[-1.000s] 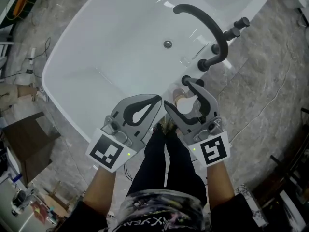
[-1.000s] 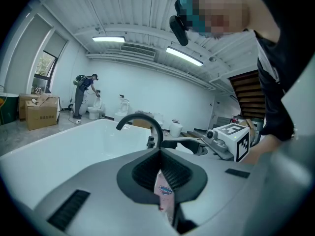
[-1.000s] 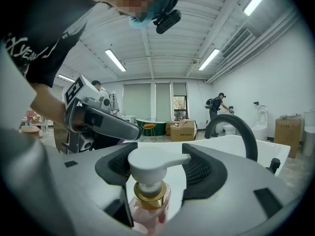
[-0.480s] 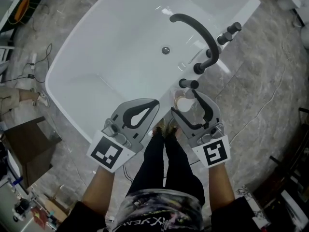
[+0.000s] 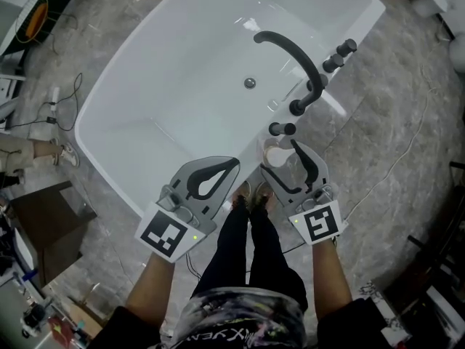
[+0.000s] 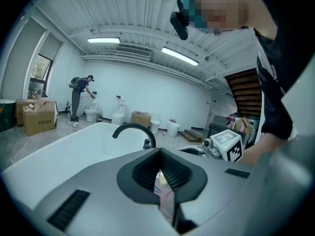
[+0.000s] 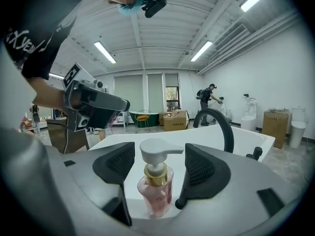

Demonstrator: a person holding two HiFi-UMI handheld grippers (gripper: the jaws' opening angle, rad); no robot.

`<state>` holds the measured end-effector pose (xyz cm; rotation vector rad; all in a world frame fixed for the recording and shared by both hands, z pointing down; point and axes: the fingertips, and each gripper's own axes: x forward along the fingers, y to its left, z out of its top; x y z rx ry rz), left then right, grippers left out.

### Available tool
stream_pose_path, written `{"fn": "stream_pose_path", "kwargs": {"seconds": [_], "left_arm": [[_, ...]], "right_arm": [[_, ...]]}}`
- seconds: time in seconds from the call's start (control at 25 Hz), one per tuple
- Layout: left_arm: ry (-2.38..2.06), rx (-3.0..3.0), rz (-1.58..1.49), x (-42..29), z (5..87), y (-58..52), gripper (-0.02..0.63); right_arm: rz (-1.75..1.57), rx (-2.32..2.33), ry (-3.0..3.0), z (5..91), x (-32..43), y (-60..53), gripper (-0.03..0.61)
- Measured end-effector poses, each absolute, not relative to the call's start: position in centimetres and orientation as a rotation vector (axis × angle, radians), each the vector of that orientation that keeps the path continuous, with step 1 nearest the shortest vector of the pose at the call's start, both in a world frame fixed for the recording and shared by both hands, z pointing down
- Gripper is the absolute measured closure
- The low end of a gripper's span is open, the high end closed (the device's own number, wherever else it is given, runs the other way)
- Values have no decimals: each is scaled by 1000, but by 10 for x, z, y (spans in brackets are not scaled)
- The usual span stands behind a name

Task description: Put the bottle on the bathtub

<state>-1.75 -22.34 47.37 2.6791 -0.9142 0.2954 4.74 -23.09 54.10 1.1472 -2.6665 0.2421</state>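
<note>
Pink bottle (image 7: 156, 193) stands on the bathtub (image 5: 94, 133) rim beside the black faucet (image 5: 290, 49), between my right gripper (image 5: 279, 157) jaws, which have just been opening wide, clear of it. My left gripper (image 5: 234, 163) jaws are closed, empty.

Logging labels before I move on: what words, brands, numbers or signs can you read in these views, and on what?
"XYEN", with the letters partly cut off: on the person's dark patterned top.
Print on the clear pink pump bottle with a white head and gold collar: too small to read.
Black-and-white square marker cubes: patterns only, no letters or numbers.
Nothing else is readable.
</note>
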Motion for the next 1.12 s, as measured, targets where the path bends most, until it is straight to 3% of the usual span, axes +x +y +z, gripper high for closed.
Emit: {"fn": "stream_pose_path", "kwargs": {"seconds": [0.4, 1.12], "left_arm": [[-899, 2712, 292, -17, 448, -217, 600], [-772, 2827, 267, 3, 318, -154, 600]], "right_arm": [[228, 1217, -2635, 503, 70, -209, 261], [90, 1273, -2651, 329, 76, -127, 261]]}}
